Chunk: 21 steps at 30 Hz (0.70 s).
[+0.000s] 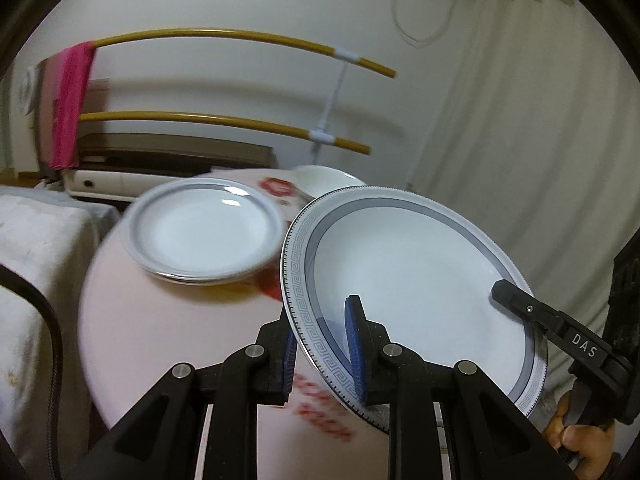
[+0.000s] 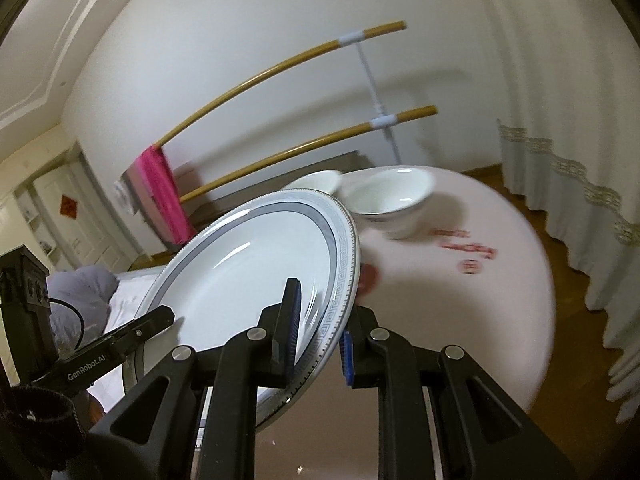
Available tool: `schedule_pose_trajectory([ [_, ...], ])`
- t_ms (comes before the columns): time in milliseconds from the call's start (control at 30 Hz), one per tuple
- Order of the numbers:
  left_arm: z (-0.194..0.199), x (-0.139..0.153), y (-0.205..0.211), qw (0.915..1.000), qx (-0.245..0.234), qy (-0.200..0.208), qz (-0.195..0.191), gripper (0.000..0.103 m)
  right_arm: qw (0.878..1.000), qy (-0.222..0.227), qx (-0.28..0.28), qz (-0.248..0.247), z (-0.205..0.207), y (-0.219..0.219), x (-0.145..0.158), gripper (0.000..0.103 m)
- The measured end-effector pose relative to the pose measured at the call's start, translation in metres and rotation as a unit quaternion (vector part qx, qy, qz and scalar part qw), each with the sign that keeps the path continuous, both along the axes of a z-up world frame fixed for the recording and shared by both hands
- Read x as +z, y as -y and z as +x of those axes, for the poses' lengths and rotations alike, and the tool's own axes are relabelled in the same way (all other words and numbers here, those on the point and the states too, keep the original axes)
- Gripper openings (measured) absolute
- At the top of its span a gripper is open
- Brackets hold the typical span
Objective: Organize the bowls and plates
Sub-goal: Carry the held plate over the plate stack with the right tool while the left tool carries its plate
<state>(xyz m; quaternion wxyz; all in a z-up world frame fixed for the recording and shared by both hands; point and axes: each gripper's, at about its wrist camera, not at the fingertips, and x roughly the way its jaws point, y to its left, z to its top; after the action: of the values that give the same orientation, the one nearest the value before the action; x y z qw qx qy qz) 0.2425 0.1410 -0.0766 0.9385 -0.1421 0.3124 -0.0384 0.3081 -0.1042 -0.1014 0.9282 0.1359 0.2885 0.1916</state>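
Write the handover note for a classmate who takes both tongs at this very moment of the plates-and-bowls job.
Left tongs: shut on the near rim of the patterned plate.
Right tongs: shut on the same plate's opposite rim; the plate is held tilted, off the round table.
Plate stack sits on the table, left of the held plate.
Two white bowls stand at the far side, side by side, not nested.
Left: probably set this plate on the stack, then stack the bowls.

White walls (image 2: pixel 240 60) enclose the room. A rack with two golden rails (image 1: pixel 224 36) carries a pink cloth (image 1: pixel 68 108). White curtains (image 2: pixel 580 160) with patterned trim hang over a wooden floor (image 2: pixel 560 248). A round pale table (image 2: pixel 480 300) bears red print
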Motion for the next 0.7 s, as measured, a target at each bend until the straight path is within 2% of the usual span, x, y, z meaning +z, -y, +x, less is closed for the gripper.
schedule_pose_trajectory([
  [367,-0.023,-0.001,-0.107,0.9967,0.08,0.001,0.016,0.019,0.997,-0.02,0.074,-0.01,0.041,-0.12,-0.01,0.017],
  [567,-0.011,-0.01,-0.14,0.9954,0.094,-0.01,0.018,0.019,0.995,-0.036,0.088,-0.019,0.069,-0.161,-0.021,0.017],
  [700,0.014,-0.015,-0.147,0.9953,0.094,-0.017,0.017,0.019,0.995,-0.046,0.086,-0.024,0.082,-0.177,-0.028,0.018],
])
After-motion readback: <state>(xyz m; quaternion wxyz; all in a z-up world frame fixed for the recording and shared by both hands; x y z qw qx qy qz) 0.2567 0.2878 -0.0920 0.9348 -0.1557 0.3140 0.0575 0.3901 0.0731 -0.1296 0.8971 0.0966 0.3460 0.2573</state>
